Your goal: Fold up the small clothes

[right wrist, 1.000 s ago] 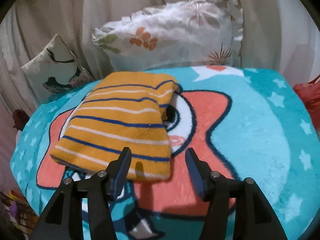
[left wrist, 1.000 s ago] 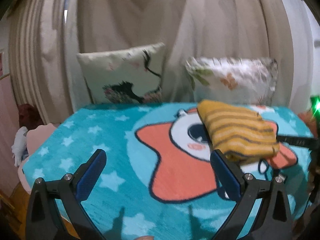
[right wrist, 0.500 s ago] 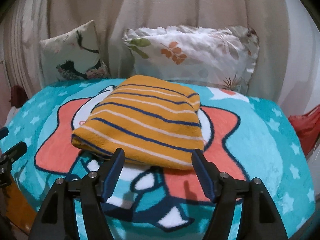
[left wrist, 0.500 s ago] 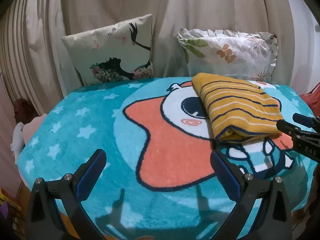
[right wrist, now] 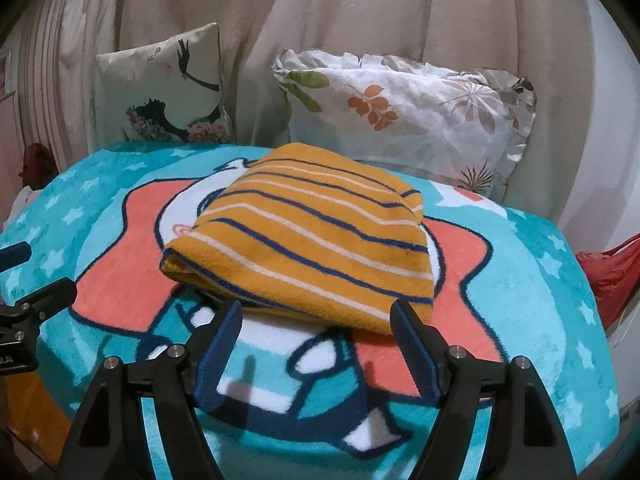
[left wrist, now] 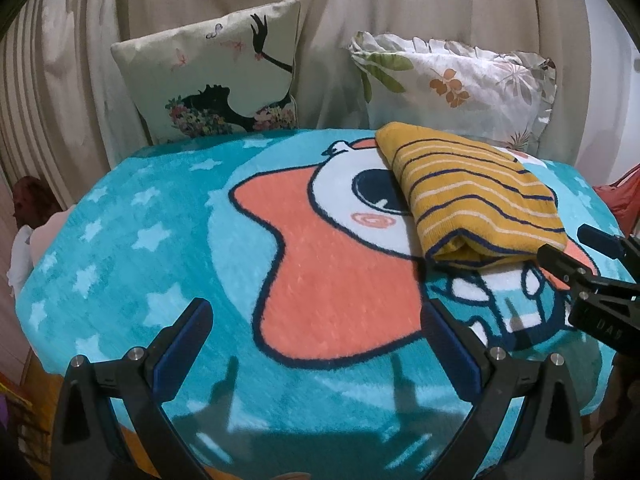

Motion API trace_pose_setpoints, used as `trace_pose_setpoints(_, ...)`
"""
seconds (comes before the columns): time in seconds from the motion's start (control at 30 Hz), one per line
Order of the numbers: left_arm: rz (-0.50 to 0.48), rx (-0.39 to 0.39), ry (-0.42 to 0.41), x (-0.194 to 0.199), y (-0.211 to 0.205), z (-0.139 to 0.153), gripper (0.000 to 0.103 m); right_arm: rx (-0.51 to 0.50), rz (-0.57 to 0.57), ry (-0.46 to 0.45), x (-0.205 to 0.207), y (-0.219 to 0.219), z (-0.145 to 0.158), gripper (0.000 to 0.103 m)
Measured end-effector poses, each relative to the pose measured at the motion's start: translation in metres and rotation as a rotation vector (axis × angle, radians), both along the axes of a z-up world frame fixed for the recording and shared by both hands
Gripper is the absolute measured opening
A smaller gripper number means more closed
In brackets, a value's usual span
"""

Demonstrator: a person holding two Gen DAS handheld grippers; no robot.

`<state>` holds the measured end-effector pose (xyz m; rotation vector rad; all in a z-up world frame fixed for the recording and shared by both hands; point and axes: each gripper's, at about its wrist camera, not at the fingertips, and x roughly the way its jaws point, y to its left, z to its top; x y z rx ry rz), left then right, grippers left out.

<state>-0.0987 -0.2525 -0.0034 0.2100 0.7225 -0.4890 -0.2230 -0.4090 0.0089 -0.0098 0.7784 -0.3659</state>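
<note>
A folded orange garment [right wrist: 308, 236] with blue and white stripes lies on the teal cartoon blanket [right wrist: 532, 320]. It also shows at the right of the left wrist view [left wrist: 476, 196]. My right gripper [right wrist: 316, 344] is open and empty, just in front of the garment's near edge. My left gripper [left wrist: 312, 344] is open and empty, over the blanket [left wrist: 160, 240] to the left of the garment. The right gripper's fingers [left wrist: 568, 268] show at the right edge of the left wrist view.
Two pillows lean on the beige curtain behind the blanket: one with a black silhouette print [left wrist: 224, 80] and a floral one [left wrist: 460, 84]. A red bag [right wrist: 608, 276] lies off the right edge. The blanket's front edge drops off near both grippers.
Both grippers have drawn back from the garment and levelled out. The right gripper's jaws have opened wider. The garment lies still, folded.
</note>
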Motion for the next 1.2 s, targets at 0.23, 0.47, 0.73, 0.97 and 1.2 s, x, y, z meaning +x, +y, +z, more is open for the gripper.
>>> trace_pose_setpoints(0.23, 0.002, -0.013, 0.030, 0.003, 0.002, -0.002, 0.103, -0.016, 0.006, 0.009, 0.001, 0.006, -0.001, 0.082)
trace_pose_setpoints(0.47, -0.002, -0.022, 0.056, 0.006, 0.004, -0.004, 0.103, -0.011, 0.005, 0.022, 0.003, 0.009, -0.003, 0.083)
trace_pose_setpoints(0.73, 0.011, -0.027, 0.067, 0.009, 0.004, -0.007, 0.103, -0.007, 0.003, 0.011, 0.002, 0.012, -0.001, 0.083)
trace_pose_setpoints(0.97, 0.010, -0.029, 0.084, 0.012, 0.004, -0.009, 0.103, -0.043, -0.016, 0.024, 0.007, 0.016, 0.002, 0.083)
trace_pose_setpoints(1.2, 0.002, -0.044, 0.099, 0.015, 0.006, -0.011, 0.103, -0.115, -0.080, 0.082, 0.014, 0.011, -0.001, 0.083)
